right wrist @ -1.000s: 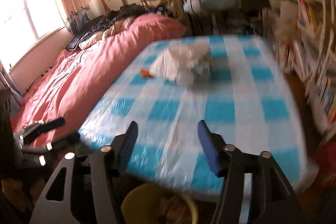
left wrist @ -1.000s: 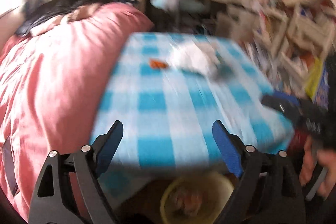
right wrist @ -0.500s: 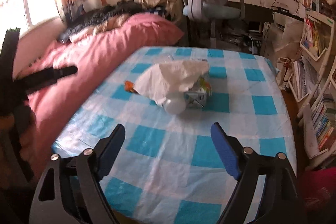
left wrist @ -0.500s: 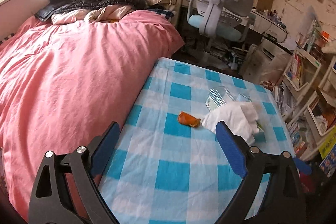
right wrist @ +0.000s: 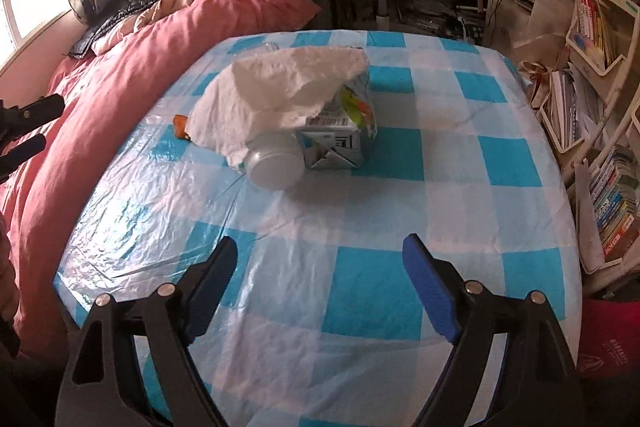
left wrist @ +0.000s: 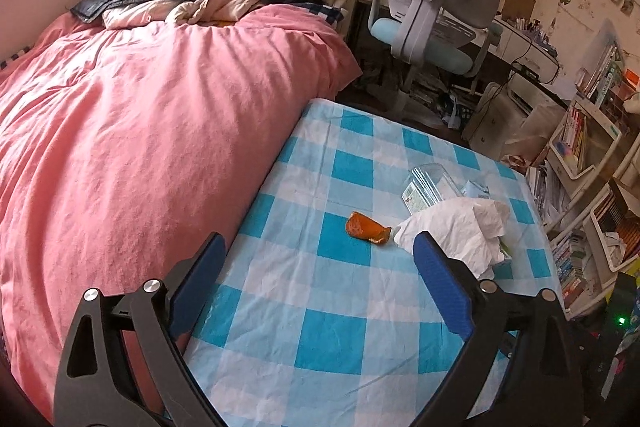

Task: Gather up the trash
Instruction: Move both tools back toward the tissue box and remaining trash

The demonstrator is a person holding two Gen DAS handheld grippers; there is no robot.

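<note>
On the blue-and-white checked table (left wrist: 320,327) lies a small pile of trash. A crumpled white tissue (right wrist: 280,95) is draped over a drink carton (right wrist: 340,143) and a pale round bottle (right wrist: 274,167) lying on its side. An orange peel (left wrist: 366,229) lies just left of the tissue (left wrist: 460,227), and a clear plastic container (left wrist: 430,185) lies behind it. My left gripper (left wrist: 320,247) hovers over the table's left side, open and empty, short of the peel. My right gripper (right wrist: 320,247) is open and empty over the near part of the table, short of the pile. The left gripper (right wrist: 50,123) also shows at the far left.
A pink duvet (left wrist: 140,147) on the bed runs right along the table's left edge. A pale desk chair (left wrist: 432,7) stands behind the table. Crowded bookshelves (right wrist: 600,107) line the right side. A red object (right wrist: 608,339) sits low at the table's right corner.
Both views have moved up from the table's front edge, and the yellow bin below it has gone out of sight. The right jaws have spread wider. The pile is closer to the right gripper.
</note>
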